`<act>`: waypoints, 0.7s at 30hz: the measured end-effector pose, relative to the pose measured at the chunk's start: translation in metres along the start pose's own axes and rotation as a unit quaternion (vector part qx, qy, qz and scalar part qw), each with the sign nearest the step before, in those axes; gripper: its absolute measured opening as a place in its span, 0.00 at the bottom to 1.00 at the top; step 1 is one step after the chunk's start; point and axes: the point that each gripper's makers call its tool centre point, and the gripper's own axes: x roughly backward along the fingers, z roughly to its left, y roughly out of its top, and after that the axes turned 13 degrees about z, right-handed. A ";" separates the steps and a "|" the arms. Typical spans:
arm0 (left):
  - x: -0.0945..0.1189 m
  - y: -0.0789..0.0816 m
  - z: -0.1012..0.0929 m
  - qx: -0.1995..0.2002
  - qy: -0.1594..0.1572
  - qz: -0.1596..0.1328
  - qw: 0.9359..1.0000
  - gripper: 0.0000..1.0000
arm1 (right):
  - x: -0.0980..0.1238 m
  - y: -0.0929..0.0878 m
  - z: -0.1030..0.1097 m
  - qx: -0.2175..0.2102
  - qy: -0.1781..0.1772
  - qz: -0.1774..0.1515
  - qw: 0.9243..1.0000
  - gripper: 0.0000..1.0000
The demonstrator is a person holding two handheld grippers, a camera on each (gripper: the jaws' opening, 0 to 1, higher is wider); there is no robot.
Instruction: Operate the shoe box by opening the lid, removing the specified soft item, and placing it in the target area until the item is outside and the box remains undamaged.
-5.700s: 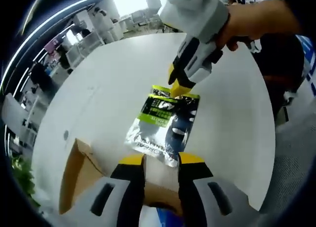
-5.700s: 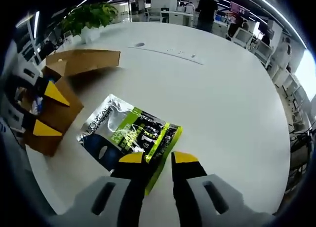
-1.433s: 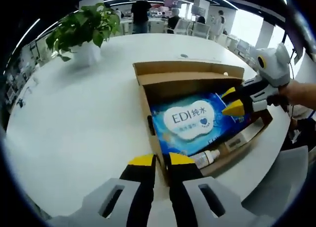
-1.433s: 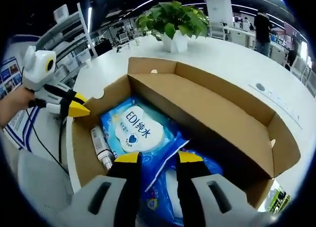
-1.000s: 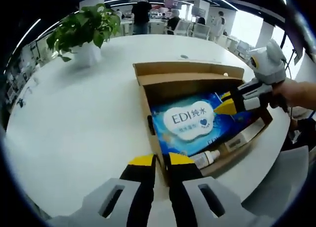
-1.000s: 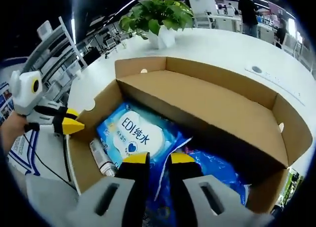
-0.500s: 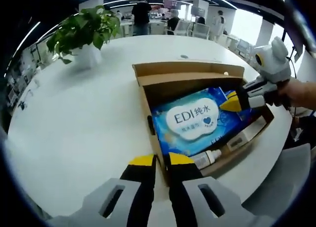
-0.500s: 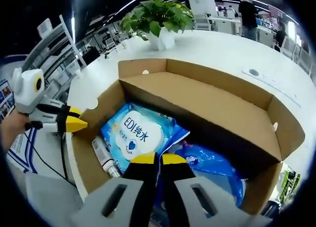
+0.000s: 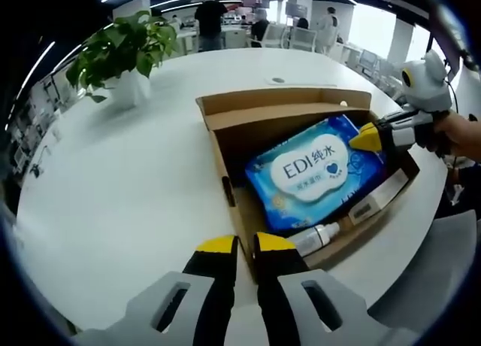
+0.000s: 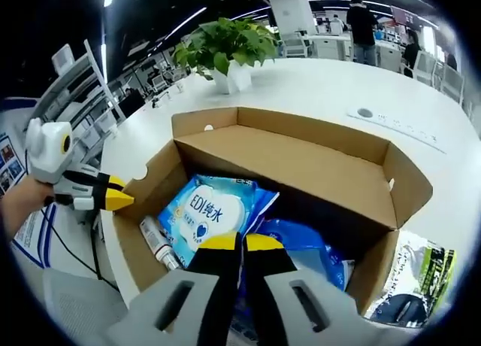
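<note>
An open brown shoe box (image 9: 278, 101) lies on a white round table. Inside it a blue wipes pack (image 9: 316, 169) with a white "EDI" label is raised at one end and tilted. My right gripper (image 10: 240, 242) is shut on the near edge of that pack (image 10: 207, 210). It comes into the left gripper view as a yellow tip (image 9: 364, 139) at the pack's right corner. My left gripper (image 9: 246, 244) is shut on the box's near side wall, and shows at the left box corner (image 10: 120, 201) in the right gripper view.
A small bottle (image 9: 316, 237) and a long white carton (image 9: 376, 199) lie along the box's wall. A second blue pack (image 10: 301, 244) lies underneath. A green and silver pouch (image 10: 417, 282) rests on the table beside the box. A potted plant (image 9: 124, 49) stands farther off.
The right gripper's jaws closed on the wipes pack and lifted its end, so the pack tilted up and slid toward the box's far side. The left gripper stayed on the wall.
</note>
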 end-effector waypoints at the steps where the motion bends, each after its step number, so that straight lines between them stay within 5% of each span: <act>1: 0.000 0.000 0.000 -0.001 0.001 0.001 1.000 0.06 | 0.001 0.000 0.000 0.000 0.000 -0.001 1.000 0.00; 12: 0.003 0.001 -0.001 -0.020 0.006 0.018 1.000 0.06 | 0.022 -0.005 -0.014 -0.003 -0.010 -0.012 1.000 0.00; 21: 0.023 0.021 -0.008 -0.039 0.020 -0.013 0.999 0.14 | 0.025 -0.016 -0.027 0.007 -0.032 -0.010 0.999 0.00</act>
